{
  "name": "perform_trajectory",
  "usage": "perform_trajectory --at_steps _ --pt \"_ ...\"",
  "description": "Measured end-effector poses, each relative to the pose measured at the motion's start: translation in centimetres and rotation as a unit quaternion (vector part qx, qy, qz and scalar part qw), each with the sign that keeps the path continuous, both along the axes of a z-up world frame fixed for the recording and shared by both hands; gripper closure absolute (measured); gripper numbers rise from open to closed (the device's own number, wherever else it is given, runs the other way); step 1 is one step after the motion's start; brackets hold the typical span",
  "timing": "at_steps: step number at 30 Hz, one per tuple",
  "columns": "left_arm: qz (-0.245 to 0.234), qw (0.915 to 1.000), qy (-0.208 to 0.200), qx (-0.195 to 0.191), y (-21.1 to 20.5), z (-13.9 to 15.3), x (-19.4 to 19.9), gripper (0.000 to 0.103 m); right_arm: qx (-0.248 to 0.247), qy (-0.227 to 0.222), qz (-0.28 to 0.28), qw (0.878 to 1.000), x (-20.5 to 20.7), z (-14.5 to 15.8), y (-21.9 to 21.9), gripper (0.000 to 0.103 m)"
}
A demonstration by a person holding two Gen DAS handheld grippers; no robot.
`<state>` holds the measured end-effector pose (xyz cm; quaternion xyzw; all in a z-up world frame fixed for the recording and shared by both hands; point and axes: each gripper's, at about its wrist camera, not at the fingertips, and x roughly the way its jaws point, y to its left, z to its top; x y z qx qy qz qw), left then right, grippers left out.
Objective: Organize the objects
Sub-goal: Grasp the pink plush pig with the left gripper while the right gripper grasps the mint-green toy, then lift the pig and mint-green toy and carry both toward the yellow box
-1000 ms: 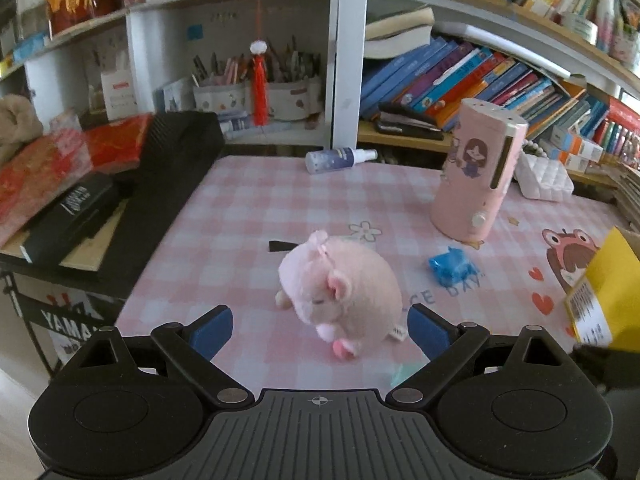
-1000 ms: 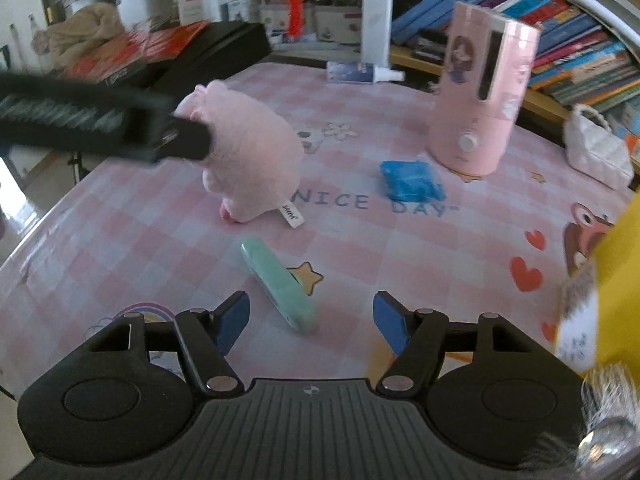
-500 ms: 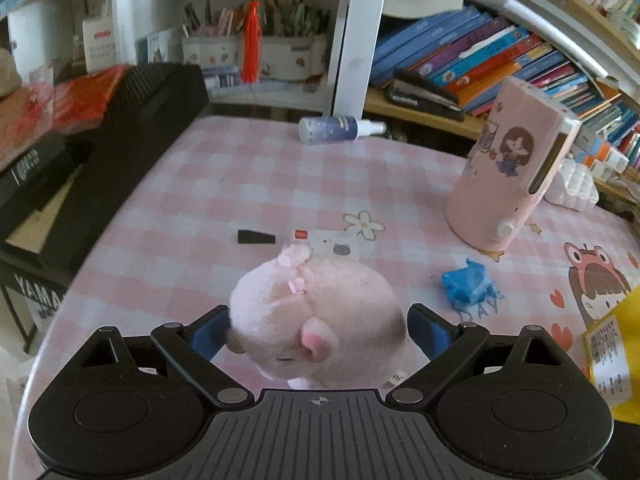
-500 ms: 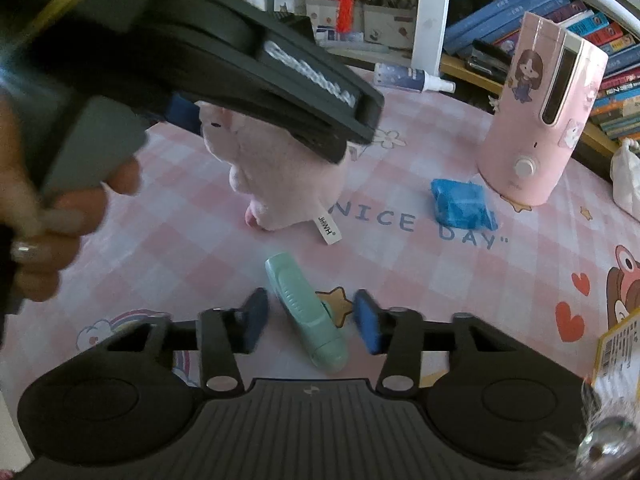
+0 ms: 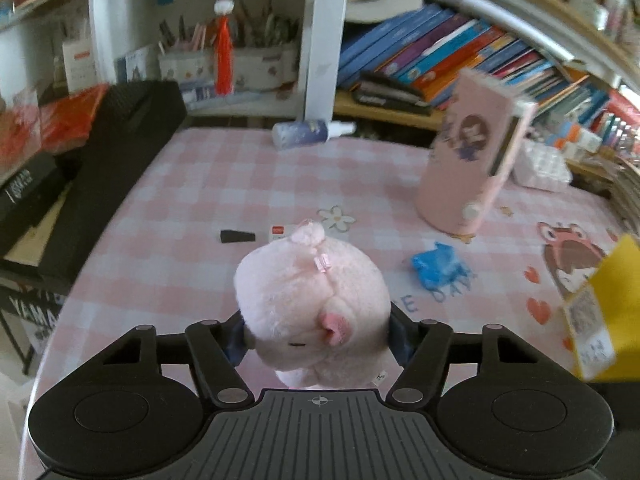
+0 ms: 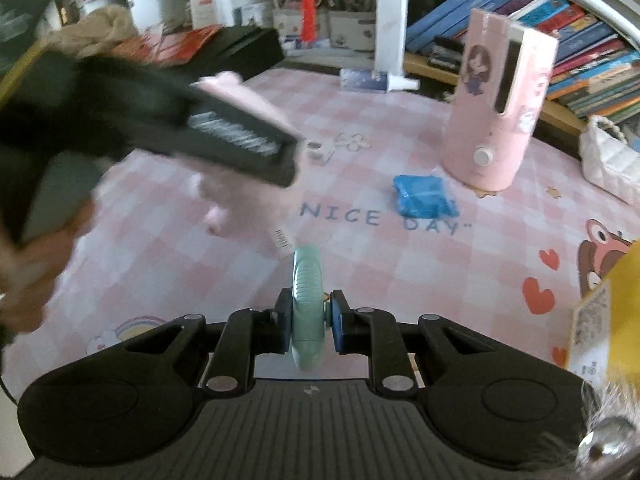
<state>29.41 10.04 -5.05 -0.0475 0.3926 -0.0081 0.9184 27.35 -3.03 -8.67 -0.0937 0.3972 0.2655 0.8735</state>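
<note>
A pink plush pig [image 5: 312, 300] sits between the blue pads of my left gripper [image 5: 318, 336], which is shut on its sides. In the right wrist view the pig [image 6: 244, 184] shows blurred behind the left gripper's black body [image 6: 160, 120]. My right gripper [image 6: 308, 320] is shut on a mint green oblong case [image 6: 306, 304] held on edge. A blue crumpled packet [image 5: 438, 266] lies on the pink checked tablecloth [image 5: 192, 208]; it also shows in the right wrist view [image 6: 424, 196].
A tall pink appliance [image 6: 496, 112] stands at the right back. A spray bottle [image 5: 308, 132] lies near the white shelf post. A black keyboard case [image 5: 100, 168] lines the left edge. A yellow box [image 5: 604, 316] is at the right. A small black piece [image 5: 236, 236] lies mid-table.
My left gripper moved in and closed on the plush pig, which now appears raised. My right gripper closed on the green case, now on edge between the pads.
</note>
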Motion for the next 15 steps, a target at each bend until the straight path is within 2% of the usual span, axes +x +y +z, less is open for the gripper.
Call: perform_trajectory --at_steps 8,15 --pt "0.024 0.9992 -0.016 -0.029 1.8 2.1 -6.1 0.037 0.0 -0.002 -0.042 0.999 -1.3 1.4 -1.4 0.085" --pt "0.031 0.9984 -0.021 -0.042 2.7 2.9 -10.7 0.037 0.004 -0.017 -0.049 0.999 -3.2 3.3 -2.2 0.085"
